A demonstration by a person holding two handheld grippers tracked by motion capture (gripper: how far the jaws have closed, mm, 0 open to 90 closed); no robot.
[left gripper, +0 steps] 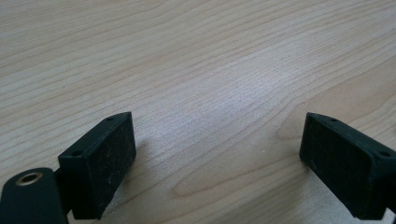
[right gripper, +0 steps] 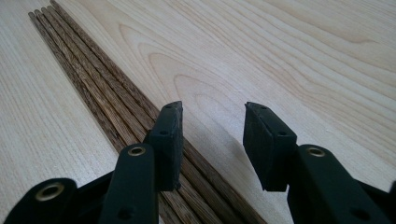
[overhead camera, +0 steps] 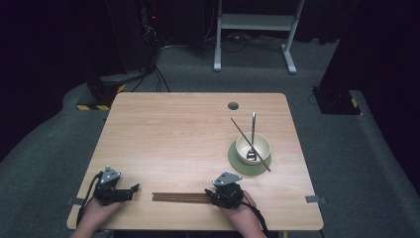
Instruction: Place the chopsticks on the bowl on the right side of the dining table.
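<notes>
**Mia:** Near the front edge of the table (overhead camera: 163, 124), I see two hands, and each one holds tongs. What are the left tongs (overhead camera: 130, 191) doing?

**Ben:** They sit by the front left corner. Their jaws are wide apart and hold nothing. Under them is just bare wood. I think they are waiting for a turn.

**Mia:** And the right tongs (overhead camera: 210, 196)?

**Ben:** They are near the middle of the front edge. Their jaws are apart too, but not as wide. One jaw sits over the bundle of brown sticks (right gripper: 93, 79), and the other jaw is over bare wood beside it. Nothing is held yet.

**Mia:** Why do the sticks lie like that?

**Ben:** They lie flat, side by side, along the front edge. My guess is that makes one easy to pick from the end.

**Mia:** What is farther away?

**Ben:** Toward the right edge there is a cream bowl (overhead camera: 253, 147) on a green mat (overhead camera: 236, 162). A spoon (overhead camera: 252, 136) leans in the bowl. One brown stick (overhead camera: 245, 137) lies across the rim. Maybe a second stick should go there too, but nobody told us.

**Mia:** Is there room to move?

**Ben:** Lots. The middle and the left side of the table are bare. I would be careful near the bowl, because a bump could tip the spoon. Way at the back edge is a small dark hole (overhead camera: 233, 105).
</notes>
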